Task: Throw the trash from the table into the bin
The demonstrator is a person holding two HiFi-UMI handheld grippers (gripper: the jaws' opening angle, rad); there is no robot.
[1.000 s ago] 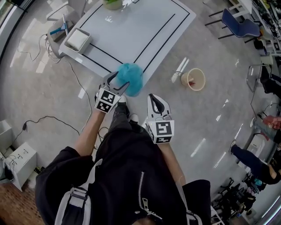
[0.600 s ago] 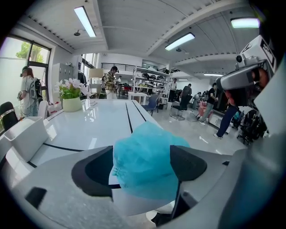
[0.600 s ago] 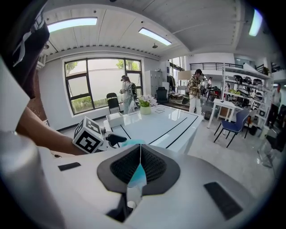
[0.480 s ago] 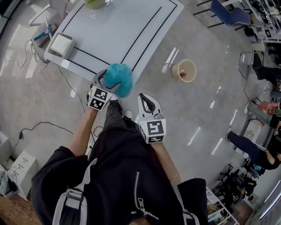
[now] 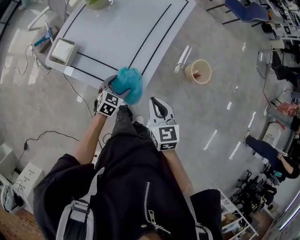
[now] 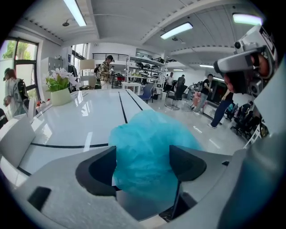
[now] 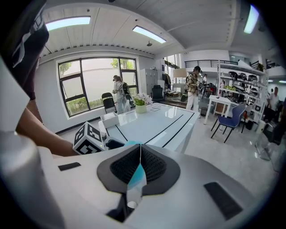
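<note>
A crumpled teal plastic bag [image 5: 128,83] lies at the near corner of the white table [image 5: 131,33]. My left gripper [image 5: 120,88] reaches it from below in the head view. In the left gripper view the teal bag [image 6: 147,147] fills the gap of the left gripper [image 6: 142,167], whose jaws stand wide on either side; I see no squeeze on it. My right gripper [image 5: 157,102] hangs over the floor to the right of the bag, holding nothing. The right gripper view shows the right gripper [image 7: 140,156] with its pads closed together. A beige bin [image 5: 198,71] stands on the floor right of the table.
A white tray [image 5: 62,50] sits at the table's left end and a potted plant [image 5: 98,3] at its far edge. A brush [image 5: 182,58] lies on the floor beside the bin. Cables [image 5: 47,136] run across the floor at left. A blue chair [image 5: 246,9] is at the far right.
My left gripper has sunk a little at the table corner and its jaws stand wider around the teal bag. The right gripper has barely moved.
</note>
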